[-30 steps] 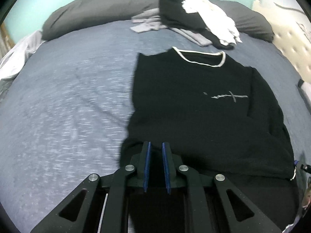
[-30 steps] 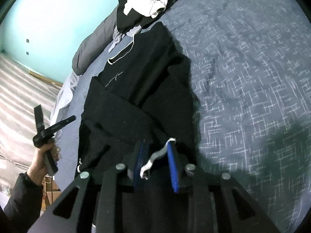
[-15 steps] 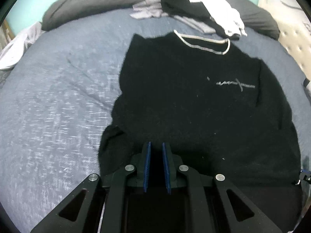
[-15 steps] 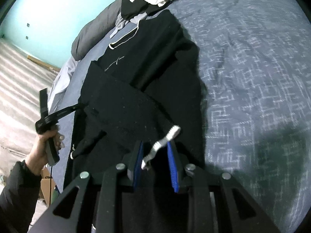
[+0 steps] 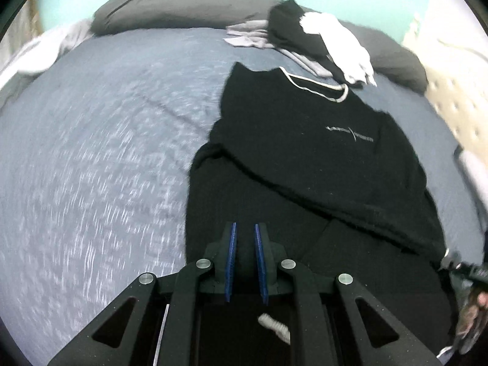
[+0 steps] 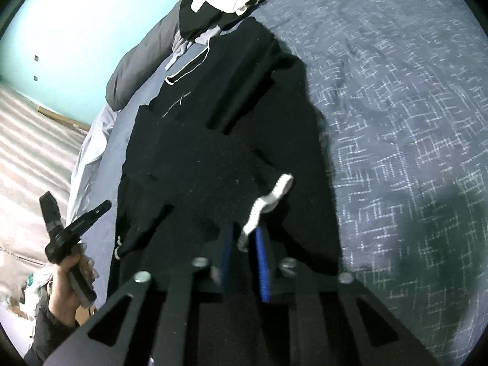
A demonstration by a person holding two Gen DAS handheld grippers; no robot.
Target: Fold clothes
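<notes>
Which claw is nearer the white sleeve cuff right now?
Right. The right claw has just closed on the white cuff of the black sweater. The left claw is at the sweater's opposite side, away from that cuff.

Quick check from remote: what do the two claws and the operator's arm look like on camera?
Both claws, left and right, are matte black with triangular cut-outs, silver bolts and blue pads. In the right wrist view the left one shows as a black pistol-style handle, above a dark sleeve.

Bedspread (image 5: 91,152) motion-blurred, right tongs (image 5: 469,271) cut off — sweater print (image 5: 350,134) illegible
</notes>
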